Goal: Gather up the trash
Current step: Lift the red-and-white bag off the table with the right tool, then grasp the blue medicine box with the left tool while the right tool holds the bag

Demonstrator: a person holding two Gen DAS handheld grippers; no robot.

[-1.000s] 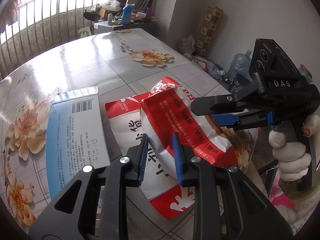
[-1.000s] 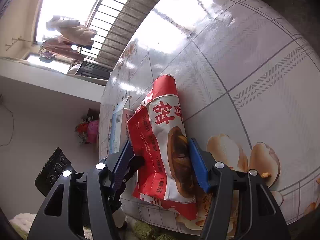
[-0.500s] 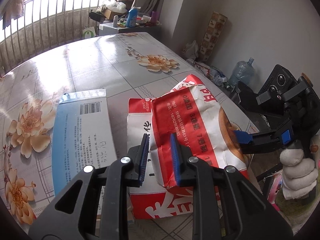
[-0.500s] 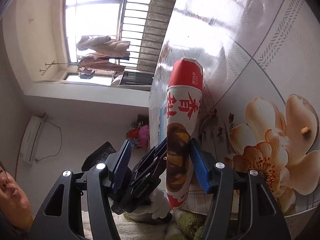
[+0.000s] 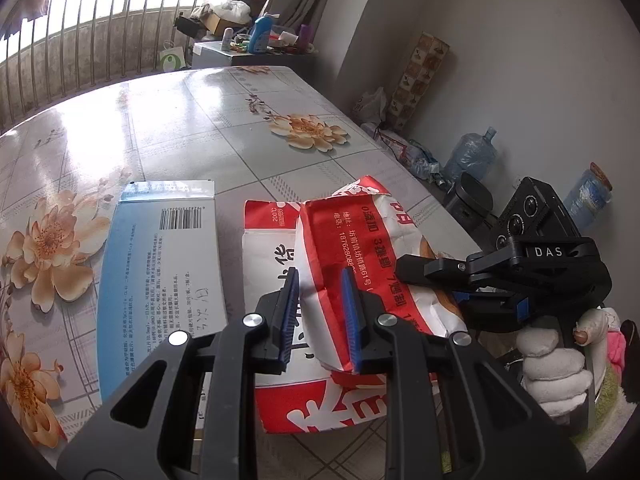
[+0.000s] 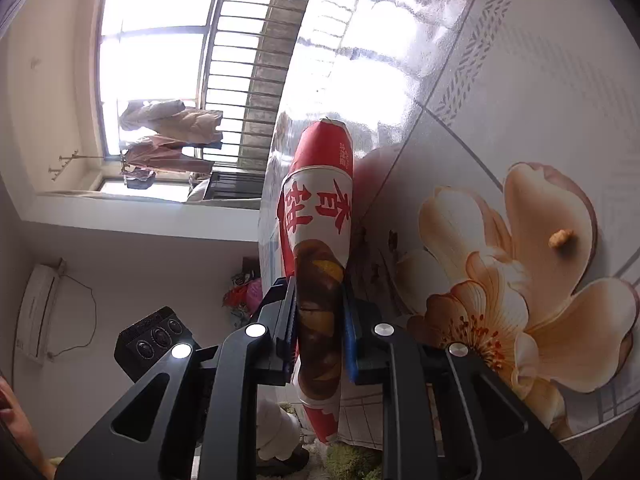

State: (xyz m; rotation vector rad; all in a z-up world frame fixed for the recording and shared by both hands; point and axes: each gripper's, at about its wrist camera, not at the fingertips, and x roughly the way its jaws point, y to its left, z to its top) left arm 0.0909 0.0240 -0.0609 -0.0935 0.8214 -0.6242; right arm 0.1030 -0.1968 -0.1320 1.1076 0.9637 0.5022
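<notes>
A glossy table (image 5: 168, 128) printed with peach flowers fills a room with a barred window at the far end and water jugs on the floor to the right.

Near the table's right edge lies a red-and-white snack bag (image 5: 360, 248), partly raised off a second red-and-white bag (image 5: 272, 264) that lies flat beneath it. A blue-and-white flat carton (image 5: 160, 280) lies just to the left of the two.

The left gripper (image 5: 318, 316) stands narrowly parted, its blue pads on either side of the raised bag's near edge, which runs up between them; the paper looks pinched there.

The right gripper (image 6: 318, 328) comes in from the right, held by a white-gloved hand (image 5: 556, 368). Its jaws are closing, and in its own view the blue pads press both faces of the same bag (image 6: 320, 240) at the brown printed part, the bag seen edge-on between them. A small crumb (image 6: 560, 237) sits on a flower to the right.
</notes>
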